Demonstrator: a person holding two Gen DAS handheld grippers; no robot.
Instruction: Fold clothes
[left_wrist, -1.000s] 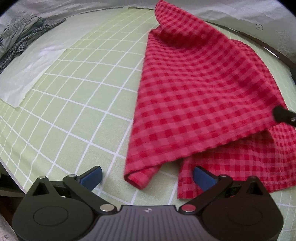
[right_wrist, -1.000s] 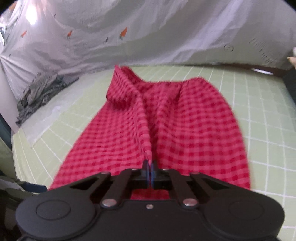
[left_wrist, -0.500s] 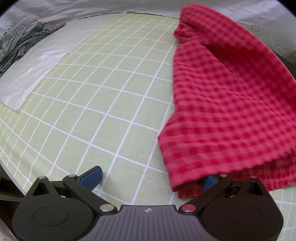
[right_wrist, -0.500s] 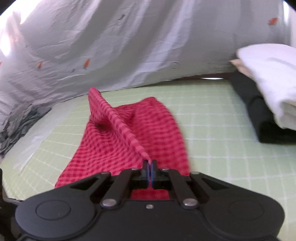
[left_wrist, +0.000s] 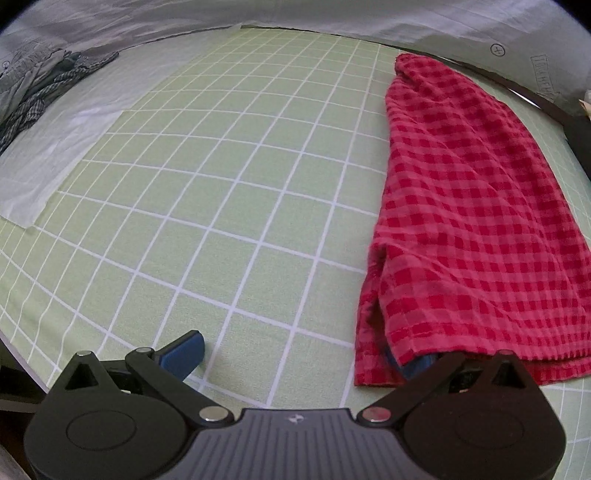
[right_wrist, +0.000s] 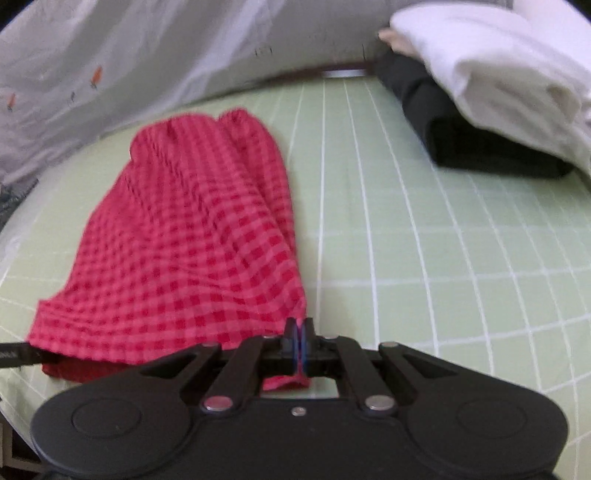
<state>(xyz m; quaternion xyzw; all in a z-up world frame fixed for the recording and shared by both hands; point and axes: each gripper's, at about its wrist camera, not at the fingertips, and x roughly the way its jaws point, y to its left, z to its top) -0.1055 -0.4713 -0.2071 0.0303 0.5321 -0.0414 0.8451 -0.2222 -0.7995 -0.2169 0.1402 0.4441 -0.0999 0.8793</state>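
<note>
A red checked cloth (left_wrist: 476, 206) lies folded over on the green grid mat (left_wrist: 229, 192), at the right of the left wrist view. My left gripper (left_wrist: 303, 354) is open; its right blue finger is tucked under the cloth's near corner, its left finger (left_wrist: 184, 354) is bare on the mat. In the right wrist view the cloth (right_wrist: 199, 240) stretches away from me. My right gripper (right_wrist: 300, 343) is shut on the cloth's near right corner, low over the mat (right_wrist: 424, 258).
A stack of folded clothes, white (right_wrist: 498, 74) on black (right_wrist: 461, 140), sits at the far right. A crumpled grey checked garment (left_wrist: 33, 96) lies far left beside a white sheet (left_wrist: 40, 162). A white plastic backdrop (right_wrist: 147, 55) hangs behind.
My right gripper carried the cloth's edge over to the right and down, folding the cloth in half lengthwise. The cloth now covers the left gripper's right finger. The folded stack came into view.
</note>
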